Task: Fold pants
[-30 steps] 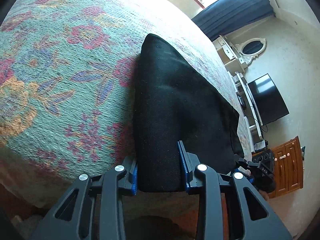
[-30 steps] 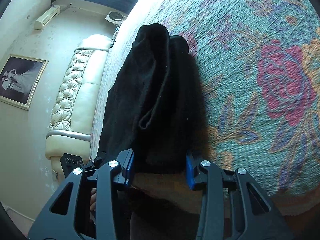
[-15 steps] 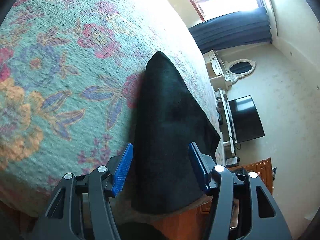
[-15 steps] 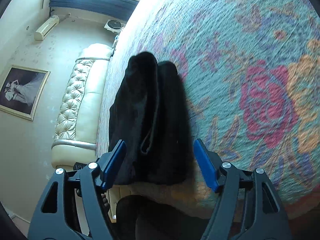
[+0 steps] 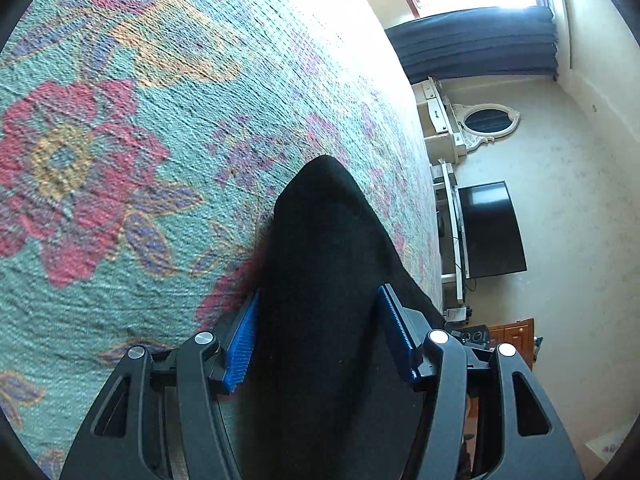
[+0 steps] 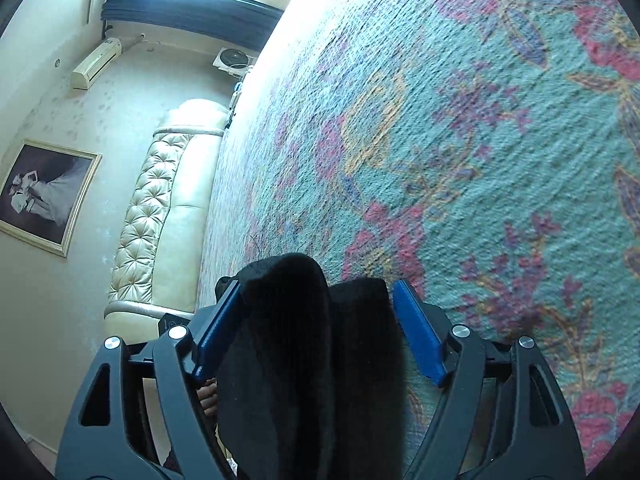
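The black pants (image 5: 328, 280) lie on the floral bedspread (image 5: 120, 160), reaching toward 12 o'clock. Soft, limp and light, they probably sag unless taken at an edge. Left gripper (image 5: 316, 336) and right gripper (image 6: 320, 328) straddle them, jaws spread, seemingly unclamped.

2 black grippers, blue pads

Left gripper (image 5: 320, 336) and right gripper (image 6: 316, 332) share black cut-out linkage arms, silver round screws and ribbed blue pads (image 5: 242, 340).
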The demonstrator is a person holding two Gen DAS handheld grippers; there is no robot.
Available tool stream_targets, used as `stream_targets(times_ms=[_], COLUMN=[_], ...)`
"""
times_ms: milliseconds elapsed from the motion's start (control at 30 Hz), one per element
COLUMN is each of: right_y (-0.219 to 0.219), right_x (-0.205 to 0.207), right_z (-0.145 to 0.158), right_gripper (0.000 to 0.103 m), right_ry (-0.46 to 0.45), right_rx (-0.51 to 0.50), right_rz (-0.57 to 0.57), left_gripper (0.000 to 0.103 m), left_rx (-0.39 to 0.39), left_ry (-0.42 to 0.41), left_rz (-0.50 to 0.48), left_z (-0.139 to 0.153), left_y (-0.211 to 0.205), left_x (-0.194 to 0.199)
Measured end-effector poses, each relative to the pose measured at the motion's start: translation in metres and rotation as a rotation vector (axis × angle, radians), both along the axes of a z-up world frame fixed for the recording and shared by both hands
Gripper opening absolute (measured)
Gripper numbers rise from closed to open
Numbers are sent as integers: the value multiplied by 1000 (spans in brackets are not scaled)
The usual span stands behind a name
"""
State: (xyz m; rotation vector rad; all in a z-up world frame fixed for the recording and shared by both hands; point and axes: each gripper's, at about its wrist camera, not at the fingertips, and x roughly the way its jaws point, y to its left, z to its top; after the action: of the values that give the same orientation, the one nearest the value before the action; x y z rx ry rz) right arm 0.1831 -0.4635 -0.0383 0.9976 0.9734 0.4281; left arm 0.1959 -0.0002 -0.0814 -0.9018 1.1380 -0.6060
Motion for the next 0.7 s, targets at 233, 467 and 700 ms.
stream_targets(times_ms=[233,467,700], right_y=[22,27,44], right_x=[2,-3,11], right_z=[1,9,14], right_gripper=[45,38,37], right_ry=[-22,-61,-71], right_rx=[-99,-129,-120], right_rz=[72,47,38], left_gripper=[31,26,25], left_rx=[144,228,307], left_ry=[-47,-91,-138], left_rz=[-24,-26,-27], left_z=[9,24,32], left_y=[-20,-30,-22], left_x=[3,2,9])
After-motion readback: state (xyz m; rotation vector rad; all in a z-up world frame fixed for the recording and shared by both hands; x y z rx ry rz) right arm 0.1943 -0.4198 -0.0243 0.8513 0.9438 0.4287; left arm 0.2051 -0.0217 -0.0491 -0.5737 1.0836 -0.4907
